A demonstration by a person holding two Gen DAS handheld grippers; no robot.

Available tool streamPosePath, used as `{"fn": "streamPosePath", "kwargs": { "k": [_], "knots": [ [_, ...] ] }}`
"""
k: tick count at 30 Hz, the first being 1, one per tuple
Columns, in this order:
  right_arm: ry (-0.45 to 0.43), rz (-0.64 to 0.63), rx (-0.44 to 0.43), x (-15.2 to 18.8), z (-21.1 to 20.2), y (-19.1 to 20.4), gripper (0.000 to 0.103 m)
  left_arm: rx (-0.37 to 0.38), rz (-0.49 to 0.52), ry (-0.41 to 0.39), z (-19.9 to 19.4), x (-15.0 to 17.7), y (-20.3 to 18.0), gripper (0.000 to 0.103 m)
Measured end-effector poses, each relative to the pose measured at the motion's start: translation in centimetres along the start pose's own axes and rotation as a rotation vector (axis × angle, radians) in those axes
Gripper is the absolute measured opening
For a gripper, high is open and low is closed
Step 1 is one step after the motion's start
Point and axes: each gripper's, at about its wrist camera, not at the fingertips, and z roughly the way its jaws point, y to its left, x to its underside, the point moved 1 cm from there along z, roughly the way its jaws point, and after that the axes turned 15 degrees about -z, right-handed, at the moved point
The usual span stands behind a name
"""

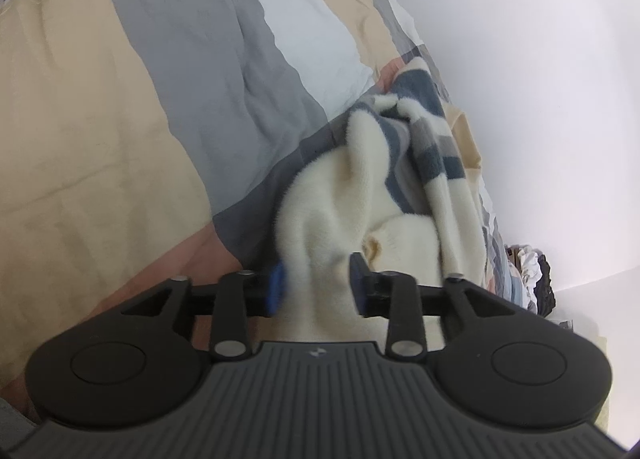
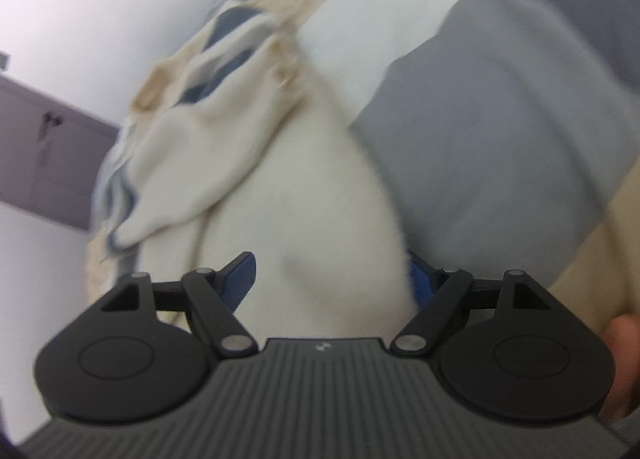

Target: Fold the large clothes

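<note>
A fluffy cream sweater [image 1: 352,195] with blue and grey stripes lies bunched on the bed near the wall. My left gripper [image 1: 318,285] has its blue-padded fingers partly apart, with a thick fold of the cream sweater between them. In the right wrist view the same sweater [image 2: 304,195] fills the middle, blurred. My right gripper [image 2: 332,279] has its fingers wide apart, with the sweater's cream cloth lying between them. Whether either gripper pinches the cloth I cannot tell.
The bed cover [image 1: 120,107] has beige, grey, white and pink blocks. A white wall [image 1: 540,99] runs along the bed's right side. A dark pile of clothes [image 1: 536,279] lies by the wall. A grey cabinet [image 2: 48,163] stands at the left in the right wrist view.
</note>
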Motion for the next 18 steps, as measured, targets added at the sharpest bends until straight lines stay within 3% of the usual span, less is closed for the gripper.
{"fn": "streamPosePath", "kwargs": {
  "k": [5, 8, 11, 13, 18],
  "knots": [
    [0.075, -0.018, -0.120, 1.5, 0.8, 1.3, 0.078, -0.032, -0.008, 0.012, 0.8, 0.2, 0.0, 0.056],
    [0.091, -0.006, -0.204, 2.7, 1.2, 1.9, 0.071, -0.048, -0.021, 0.020, 1.4, 0.1, 0.1, 0.061],
    [0.068, -0.056, -0.175, 2.9, 1.0, 2.7, 0.051, -0.071, -0.024, 0.033, 2.4, 0.0, 0.2, 0.063],
    [0.049, -0.048, -0.171, 2.6, 0.9, 2.6, 0.030, -0.086, -0.019, 0.043, 3.2, 0.0, 0.1, 0.065],
    [-0.020, -0.056, -0.179, 1.6, 0.1, 2.5, 0.019, -0.085, 0.010, 0.060, 4.3, 0.1, -0.3, 0.069]
  ]
}}
